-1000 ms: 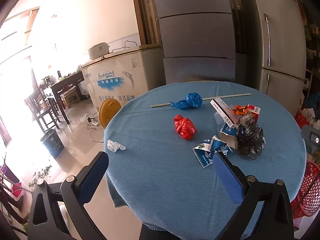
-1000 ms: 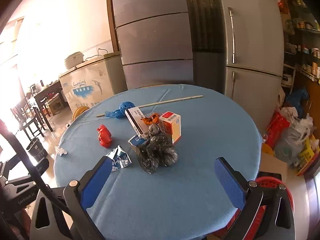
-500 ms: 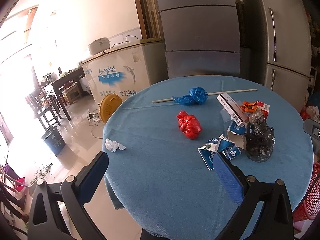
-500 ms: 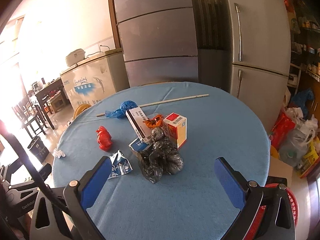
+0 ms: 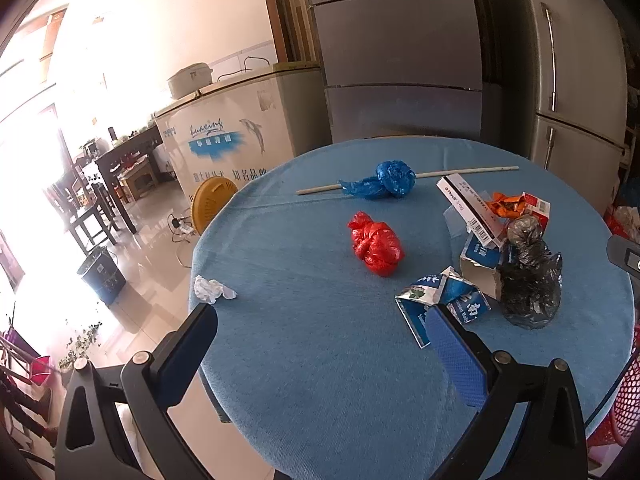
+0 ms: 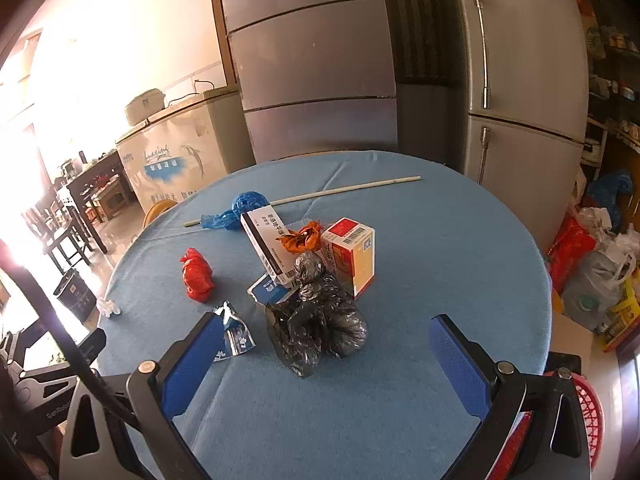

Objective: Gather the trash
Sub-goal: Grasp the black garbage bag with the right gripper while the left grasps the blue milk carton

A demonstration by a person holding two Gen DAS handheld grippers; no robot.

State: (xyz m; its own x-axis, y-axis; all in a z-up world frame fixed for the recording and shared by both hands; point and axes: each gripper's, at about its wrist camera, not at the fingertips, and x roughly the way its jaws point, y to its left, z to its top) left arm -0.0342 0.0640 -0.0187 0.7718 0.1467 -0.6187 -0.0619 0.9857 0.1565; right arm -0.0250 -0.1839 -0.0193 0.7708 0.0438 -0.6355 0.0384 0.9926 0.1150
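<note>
Trash lies scattered on a round table with a blue cloth (image 5: 320,360) (image 6: 440,240). A red knotted bag (image 5: 375,249) (image 6: 196,276) sits mid-table, a blue bag (image 5: 384,186) (image 6: 236,210) on a long stick (image 5: 464,171) (image 6: 348,189) behind it. A black bag (image 5: 528,280) (image 6: 320,316), a flattened carton (image 5: 436,302) (image 6: 234,334), boxes (image 6: 352,254) (image 5: 470,210) and an orange wrapper (image 6: 302,238) cluster together. A white crumpled tissue (image 5: 212,290) (image 6: 109,307) lies at the left edge. My left gripper (image 5: 320,322) and right gripper (image 6: 326,330) hover open over the near side, holding nothing.
A red mesh basket (image 6: 588,412) (image 5: 624,400) stands on the floor at the right. Fridges (image 6: 520,100) and a chest freezer (image 5: 240,144) stand behind the table. A small dark bin (image 5: 100,276), chairs and filled bags (image 6: 600,272) occupy the floor around.
Both grippers have drifted slightly forward toward the table; the trash appears a little larger and lower in view. Nothing on the table has moved.
</note>
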